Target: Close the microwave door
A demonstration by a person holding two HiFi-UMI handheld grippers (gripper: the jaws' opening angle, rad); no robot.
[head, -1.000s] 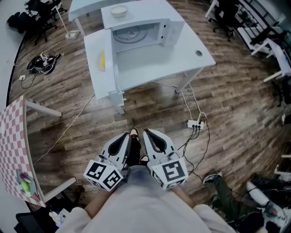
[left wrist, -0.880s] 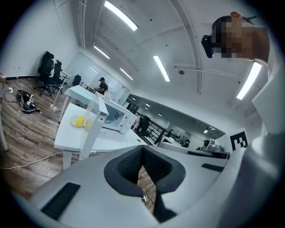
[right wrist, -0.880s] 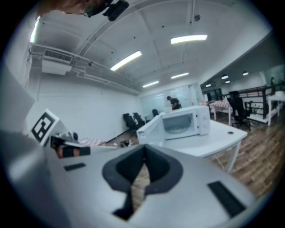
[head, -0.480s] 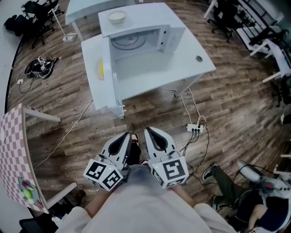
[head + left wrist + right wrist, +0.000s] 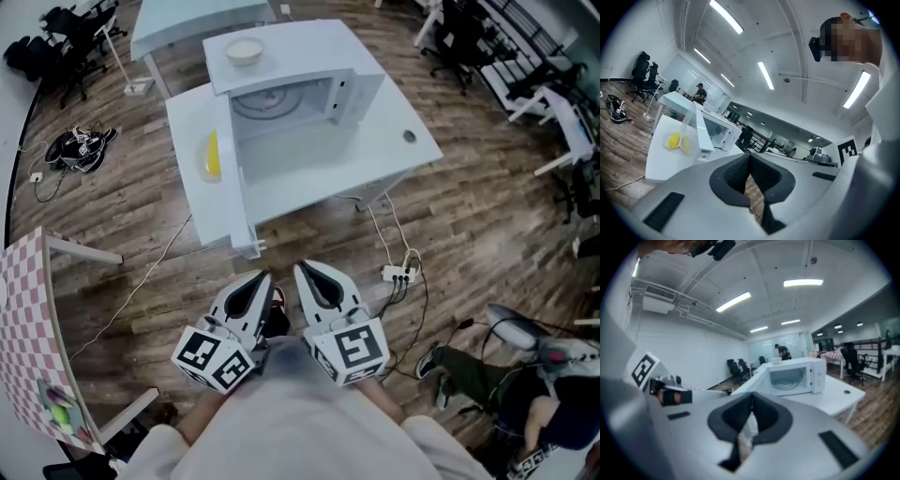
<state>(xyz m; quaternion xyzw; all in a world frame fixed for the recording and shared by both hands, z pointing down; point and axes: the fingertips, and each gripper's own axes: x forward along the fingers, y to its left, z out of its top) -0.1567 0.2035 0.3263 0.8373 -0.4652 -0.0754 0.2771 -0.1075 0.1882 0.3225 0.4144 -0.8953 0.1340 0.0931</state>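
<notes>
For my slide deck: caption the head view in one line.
Left hand-held gripper and right hand-held gripper, both shut and empty, face a white microwave whose door stands wide open.

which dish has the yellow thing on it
The plate on the table, left of the open microwave door. The bowl on top of the microwave shows nothing yellow.

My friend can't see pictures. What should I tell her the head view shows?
A white microwave sits on a white table with its door swung wide open. A bowl rests on top. Nearer, the left tongs and right tongs are shut and empty, well short of it.
</notes>
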